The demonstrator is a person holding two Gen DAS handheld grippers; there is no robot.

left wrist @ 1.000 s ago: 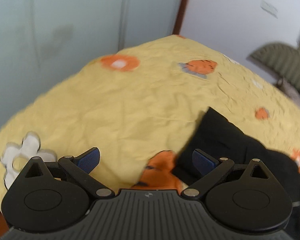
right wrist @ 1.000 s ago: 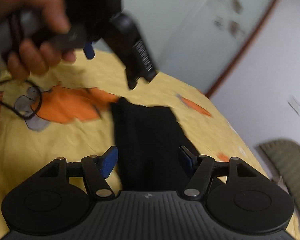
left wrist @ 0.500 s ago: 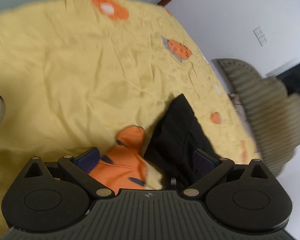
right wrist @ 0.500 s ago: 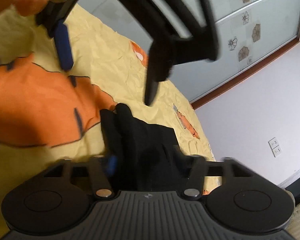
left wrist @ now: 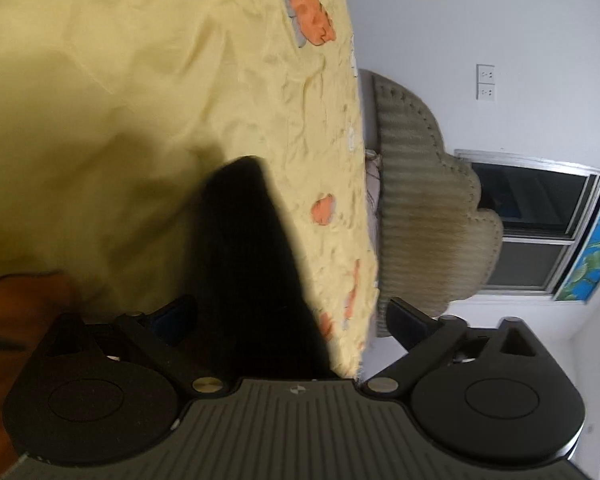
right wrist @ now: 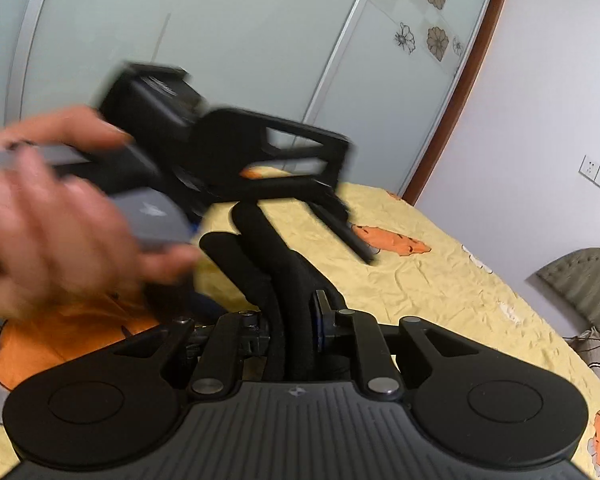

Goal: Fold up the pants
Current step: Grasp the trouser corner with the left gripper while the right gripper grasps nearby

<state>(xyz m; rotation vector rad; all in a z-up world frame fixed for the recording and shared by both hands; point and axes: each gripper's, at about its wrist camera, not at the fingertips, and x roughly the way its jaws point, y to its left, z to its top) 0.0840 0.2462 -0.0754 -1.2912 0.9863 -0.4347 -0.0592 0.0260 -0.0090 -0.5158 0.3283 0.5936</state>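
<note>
The black pants lie on a yellow bedsheet with orange prints. My left gripper is open, rolled sideways, with the pants running up between its spread fingers. In the right wrist view my right gripper is shut on a bunched fold of the black pants, which rises up from between the pads. The left gripper, held by a blurred hand, hovers just above and left of that fold.
A grey-green padded headboard stands past the bed's edge. A white wall with sockets and a window lie beyond. Frosted sliding wardrobe doors stand behind the bed. A large orange print lies at the left.
My right gripper has closed on the pants and lifted a fold. My left gripper has rolled sideways and moved over the pants, staying open.
</note>
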